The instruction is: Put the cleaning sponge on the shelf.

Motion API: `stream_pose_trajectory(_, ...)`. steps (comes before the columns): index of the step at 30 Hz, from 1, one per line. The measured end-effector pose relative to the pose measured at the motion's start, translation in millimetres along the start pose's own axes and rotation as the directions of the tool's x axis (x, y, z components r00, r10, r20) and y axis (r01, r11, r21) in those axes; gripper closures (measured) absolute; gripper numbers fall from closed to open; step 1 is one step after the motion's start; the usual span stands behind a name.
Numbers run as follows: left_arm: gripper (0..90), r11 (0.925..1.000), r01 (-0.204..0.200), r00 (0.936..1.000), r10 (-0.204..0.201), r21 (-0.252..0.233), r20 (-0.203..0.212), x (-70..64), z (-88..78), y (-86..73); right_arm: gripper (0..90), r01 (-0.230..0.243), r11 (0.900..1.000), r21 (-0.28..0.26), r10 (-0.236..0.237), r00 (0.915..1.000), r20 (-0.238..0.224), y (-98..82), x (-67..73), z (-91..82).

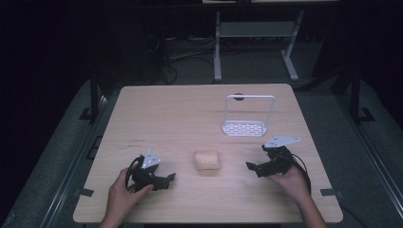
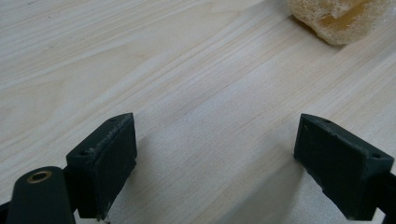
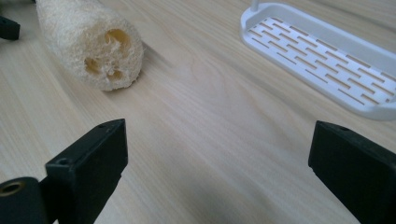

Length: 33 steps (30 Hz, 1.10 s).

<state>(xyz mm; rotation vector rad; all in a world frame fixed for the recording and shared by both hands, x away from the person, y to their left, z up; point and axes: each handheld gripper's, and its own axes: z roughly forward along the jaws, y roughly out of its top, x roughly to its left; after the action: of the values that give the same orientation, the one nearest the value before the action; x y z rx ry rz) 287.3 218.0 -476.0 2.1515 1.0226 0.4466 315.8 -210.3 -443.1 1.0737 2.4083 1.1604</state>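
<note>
A pale loofah sponge (image 1: 207, 160) lies on its side at the middle of the wooden table (image 1: 180, 109). Its holed end (image 3: 105, 58) faces the right gripper view; one edge of the loofah (image 2: 338, 18) shows at the top right of the left gripper view. A white slotted rack (image 1: 244, 127) with a tall wire handle stands behind it to the right, and its tray (image 3: 327, 51) shows close up. My left gripper (image 1: 166, 180) rests left of the loofah, open and empty (image 2: 215, 163). My right gripper (image 1: 254, 167) sits right of the loofah, open and empty (image 3: 219, 172).
A hand holds each gripper near the table's front edge. Beyond the far edge stands a white desk frame (image 1: 256, 38) on a dark floor with cables. A small dark hole (image 1: 238, 96) marks the tabletop behind the rack.
</note>
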Motion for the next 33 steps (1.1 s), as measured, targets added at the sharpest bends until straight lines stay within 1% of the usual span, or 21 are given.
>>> stream_pose_trajectory(8, 12.5, 1.0, 0.0, 1.0, 0.0, 0.0, 0.0, 0.0, 0.0, 0.0, 5.0, 0.007, 1.0, -0.008, -0.007, 0.9999, -0.01, 7.9, -0.3, 4.1)
stream_pose_trajectory(13, 12.5, 1.0, 0.0, 1.0, 0.0, 0.0, 0.0, 0.0, 0.0, 0.0, 4.9, 0.025, 1.0, -0.013, -0.025, 0.9993, -0.027, 15.3, 0.5, 7.3)
stream_pose_trajectory(14, 12.5, 1.0, 0.0, 1.0, 0.0, 0.001, 0.001, 0.0, -0.1, 0.0, 4.9, 0.022, 1.0, -0.02, -0.023, 0.9993, -0.03, 16.2, 0.7, 8.0)
stream_pose_trajectory(17, 12.5, 1.0, 0.0, 1.0, 0.0, 0.001, 0.001, 0.1, -0.1, 0.0, 4.9, 0.024, 1.0, -0.018, -0.024, 0.9992, -0.033, 18.0, 0.9, 9.9)
stream_pose_trajectory(20, 12.5, 1.0, 0.0, 1.0, 0.0, 0.001, 0.001, 0.1, -0.1, 0.1, 4.9, 0.032, 0.999, -0.02, -0.033, 0.9986, -0.042, 21.2, 1.7, 12.3)
stream_pose_trajectory(22, 12.5, 1.0, 0.0, 1.0, 0.0, 0.001, 0.001, 0.1, -0.1, 0.0, 4.9, 0.047, 0.999, -0.026, -0.048, 0.9976, -0.051, 25.5, 3.2, 15.2)
stream_pose_trajectory(27, 12.5, 1.0, 0.0, 1.0, 0.0, 0.001, 0.001, 0.1, -0.1, 0.0, 4.9, 0.052, 0.998, -0.028, -0.054, 0.9964, -0.066, 31.0, 5.2, 18.7)
stream_pose_trajectory(33, 12.5, 1.0, 0.0, 1.0, 0.0, 0.001, 0.001, 0.1, -0.1, 0.0, 4.9, 0.072, 0.997, -0.041, -0.075, 0.993, -0.092, 38.9, 8.4, 24.9)
